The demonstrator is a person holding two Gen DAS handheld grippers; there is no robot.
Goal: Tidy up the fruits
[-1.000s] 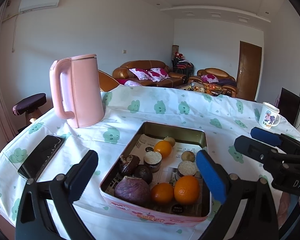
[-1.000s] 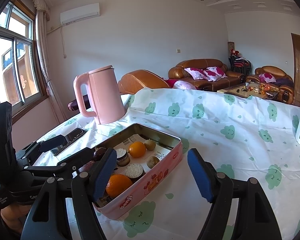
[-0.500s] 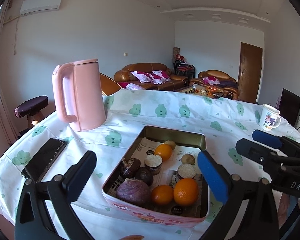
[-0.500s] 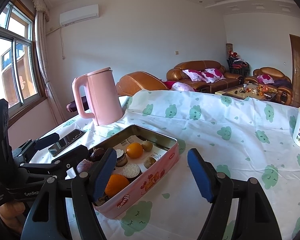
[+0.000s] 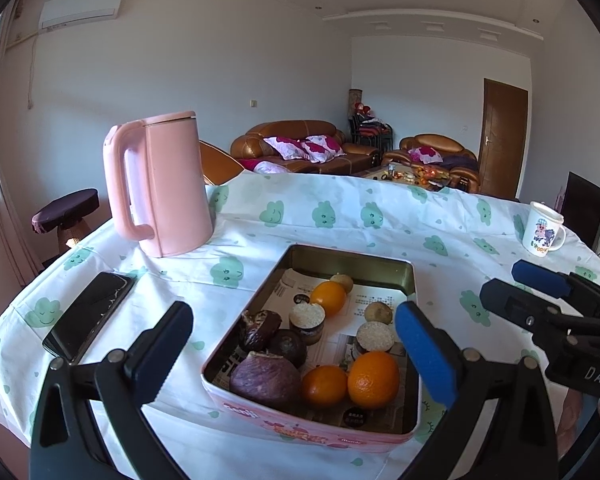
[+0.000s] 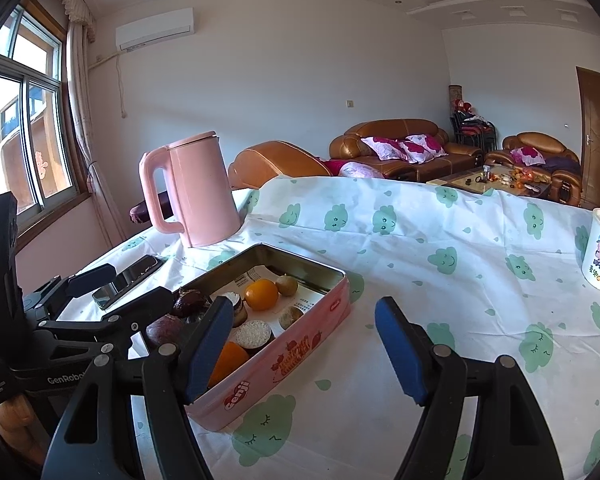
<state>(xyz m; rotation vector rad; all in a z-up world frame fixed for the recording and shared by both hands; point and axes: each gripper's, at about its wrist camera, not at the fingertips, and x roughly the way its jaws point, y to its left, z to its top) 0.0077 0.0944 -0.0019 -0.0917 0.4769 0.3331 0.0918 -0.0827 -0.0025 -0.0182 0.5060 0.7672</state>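
All the fruit in view is gathered in the tin (image 5: 410, 280), which stands near the front edge of the table (image 5: 340, 216), its long sides running toward the far edge. Three oranges are seen in it: two side by side at the tin's near end (image 5: 374, 379), a third (image 5: 329, 298) toward its far end. A large purple fruit (image 5: 266, 378) lies at the near left corner of the tin, with darker fruits (image 5: 288, 346) just behind it, and two small brownish fruits (image 5: 378, 312) are set toward the far right. Two small jars (image 5: 308, 317) stand among them on the paper lining. No fruit is seen loose on the cloth; only a kettle (image 5: 160, 184) by the left edge, a phone (image 5: 90, 316) nearer the front left, and a mug (image 5: 542, 234) at the right edge are found there. The left gripper (image 5: 294, 354) is held spread and empty above the tin's near end; the right gripper (image 6: 304, 352) is likewise spread and empty, over the tin's right wall and the cloth beside it. If gathering into the tin is what is wanted, it appears done as far as can be seen; if the fruit is to be sorted by kind or taken out elsewhere, that is left, since the kinds lie mixed. Which of the two holds cannot be settled from this scene.
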